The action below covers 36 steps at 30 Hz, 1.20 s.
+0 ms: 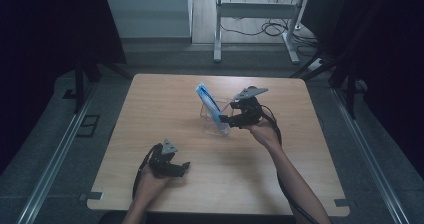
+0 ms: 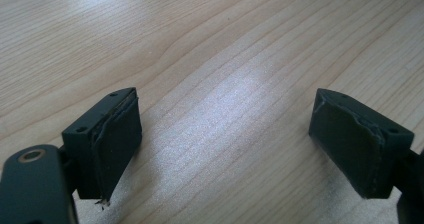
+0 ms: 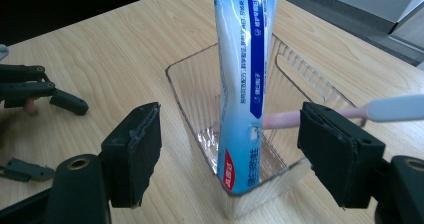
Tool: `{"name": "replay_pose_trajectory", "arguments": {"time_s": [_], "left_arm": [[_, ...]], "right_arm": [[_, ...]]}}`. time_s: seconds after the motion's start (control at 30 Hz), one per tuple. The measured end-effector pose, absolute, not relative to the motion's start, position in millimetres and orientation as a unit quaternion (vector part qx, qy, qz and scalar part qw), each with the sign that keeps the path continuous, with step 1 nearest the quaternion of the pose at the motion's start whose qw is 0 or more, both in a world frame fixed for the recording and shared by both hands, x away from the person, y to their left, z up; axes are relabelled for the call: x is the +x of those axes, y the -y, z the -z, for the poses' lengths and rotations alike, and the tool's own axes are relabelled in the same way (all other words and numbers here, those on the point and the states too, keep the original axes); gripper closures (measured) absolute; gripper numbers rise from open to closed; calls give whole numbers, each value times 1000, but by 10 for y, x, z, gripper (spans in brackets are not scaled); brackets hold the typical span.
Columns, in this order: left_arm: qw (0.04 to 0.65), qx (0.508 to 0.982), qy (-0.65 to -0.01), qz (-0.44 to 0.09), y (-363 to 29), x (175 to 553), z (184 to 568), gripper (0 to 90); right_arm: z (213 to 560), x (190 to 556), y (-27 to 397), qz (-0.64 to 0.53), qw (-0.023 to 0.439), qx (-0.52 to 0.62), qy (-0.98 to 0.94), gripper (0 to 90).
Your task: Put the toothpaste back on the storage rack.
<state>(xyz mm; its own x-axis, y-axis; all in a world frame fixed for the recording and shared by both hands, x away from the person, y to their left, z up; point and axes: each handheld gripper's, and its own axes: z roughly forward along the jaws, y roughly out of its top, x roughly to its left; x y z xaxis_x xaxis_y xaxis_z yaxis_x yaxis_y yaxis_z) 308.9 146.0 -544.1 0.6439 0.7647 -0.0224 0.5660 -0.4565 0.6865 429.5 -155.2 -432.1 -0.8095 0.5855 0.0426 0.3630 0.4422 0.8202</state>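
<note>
My right gripper [image 3: 227, 156] level, jaws wide, gripping nothing | toothpaste tube [image 3: 243, 84] upright in clear tray [image 3: 192, 91] at twelve o'clock | toothbrush [image 3: 390, 109] (pink-necked) at two | left gripper [image 2: 225, 144] wide, empty.

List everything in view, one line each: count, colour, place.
toothpaste tube: 1, white and blue, standing tilted in the clear tray, cap end down
toothbrush: 1, pink and white handle, lying across the tray's far side, behind the tube
clear tray: 1, transparent ribbed plastic, on the table right of centre
table: 1, light wood, mid-frame
desk frame: 1, white metal legs, on the floor beyond the table, cables beside it
left hand-held gripper: 1, black, near edge of table, jaws open over bare wood
right hand-held gripper: 1, black, at the tray, jaws open either side of the tube, not touching it
</note>
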Motion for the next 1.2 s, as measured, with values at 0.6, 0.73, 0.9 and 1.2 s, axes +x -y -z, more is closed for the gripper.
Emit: {"name": "replay_pose_trajectory", "arguments": {"time_s": [0.6, 0.73, 0.9, 1.2], "left_arm": [[340, 840, -396, -147, -1460, 3089, 5443, 135], [341, 840, -396, -147, -1459, 3089, 5444, 135], [341, 840, -396, -147, -1459, 3089, 5443, 135], [341, 840, -395, -147, -1460, 3090, 5443, 135]], "right_arm": [[4327, 4155, 1847, -452, 129, 293, -832, 254], [4349, 4133, 1919, -451, 130, 300, -831, 254], [4405, 4101, 2012, -450, 128, 307, -829, 253], [4477, 4040, 2153, -448, 128, 315, -827, 252]]}}
